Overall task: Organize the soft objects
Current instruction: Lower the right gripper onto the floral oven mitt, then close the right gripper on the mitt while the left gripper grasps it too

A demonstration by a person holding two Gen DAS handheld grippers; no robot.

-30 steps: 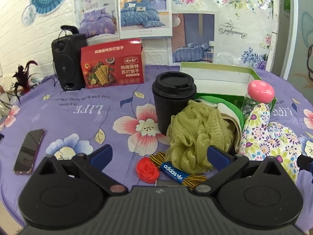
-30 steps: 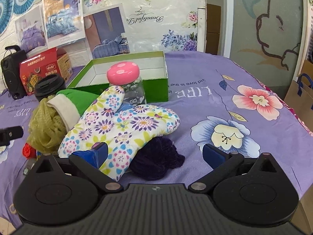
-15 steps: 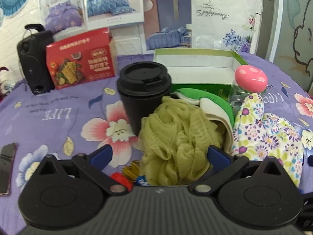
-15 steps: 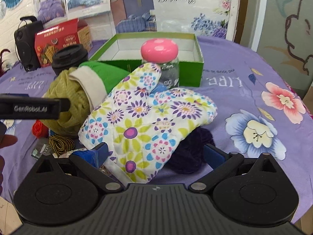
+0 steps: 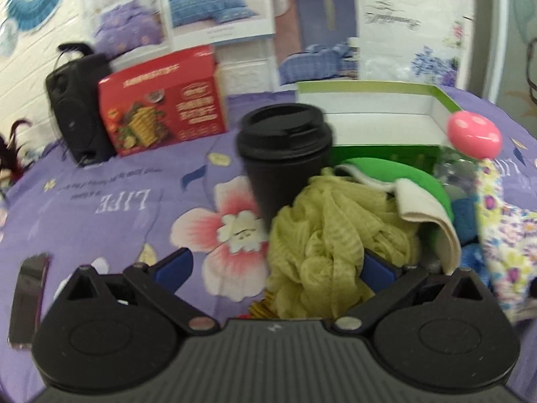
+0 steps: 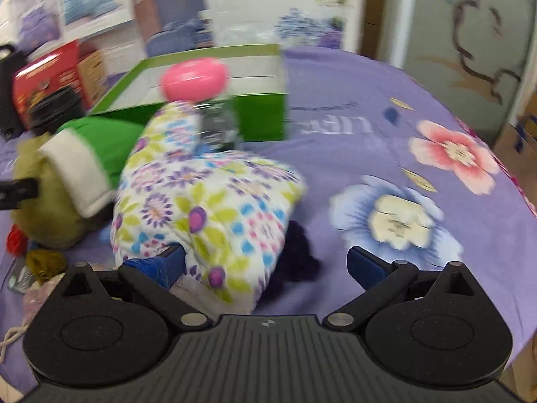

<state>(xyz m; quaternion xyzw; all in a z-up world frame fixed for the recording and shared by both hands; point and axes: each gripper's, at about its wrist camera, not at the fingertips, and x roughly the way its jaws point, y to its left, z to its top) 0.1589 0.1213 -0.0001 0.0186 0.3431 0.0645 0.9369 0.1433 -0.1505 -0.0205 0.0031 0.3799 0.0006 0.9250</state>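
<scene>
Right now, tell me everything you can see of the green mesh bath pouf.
The bath pouf is a crumpled olive-green ball of ruffled netting, resting on the purple cloth. It leans against the black cup; the green-and-cream fabric piece drapes over its top. The open left gripper straddles it.

Phone (image 5: 28, 302): cut by left edge. Purple yarn (image 6: 298, 252): mostly hidden under mitt (image 6: 208, 201). Jar (image 6: 218, 124): blurred. Box (image 5: 167, 100) print: unreadable.

A purple floral cloth (image 5: 100, 208) covers the tabletop (image 6: 386, 94); bedding posters (image 5: 218, 3) hang on the far white brick wall (image 5: 27, 67).
</scene>
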